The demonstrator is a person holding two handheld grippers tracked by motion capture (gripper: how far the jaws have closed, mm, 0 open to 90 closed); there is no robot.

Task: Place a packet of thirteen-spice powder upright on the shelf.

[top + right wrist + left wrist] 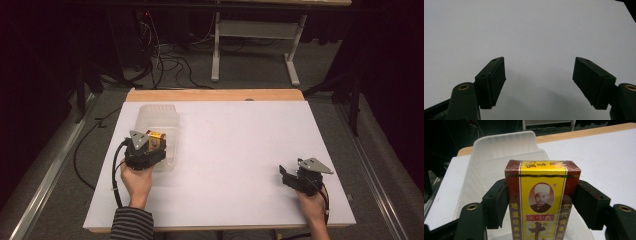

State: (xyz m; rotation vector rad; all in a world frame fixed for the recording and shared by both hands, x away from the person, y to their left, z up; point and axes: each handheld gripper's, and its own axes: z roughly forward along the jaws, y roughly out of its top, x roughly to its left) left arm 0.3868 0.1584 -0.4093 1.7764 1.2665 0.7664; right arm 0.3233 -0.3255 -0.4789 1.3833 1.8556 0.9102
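— Two grippers on the worktop (240, 150); start at the left edge. What is the left gripper (541, 202) carrying?

— One small box (541, 200), red and yellow with a printed portrait, standing upright between the jaws. It hangs over the clear plastic tray (155, 115) that lies near the worktop's left edge, toward the far corner.

— How would you expect the box to handle?

— Light, I'd judge, and fairly stiff along its edges, though thin card gives way if squeezed hard. Its wrapper looks glossy, so it may slip. Its two narrow sides are the sensible place to hold it, and that is where the pads sit.

— And the jaws there?

— Closed on the box, one pad pressed flat against each narrow side, roughly halfway up.

— The tray?

— Thin and flimsy, probably; a nudge would shift it.

— Now the right edge.

— Near the right front corner the right gripper (539, 82) rests low over bare white surface. Its jaws stand wide apart, with nothing between them and nothing touching them.
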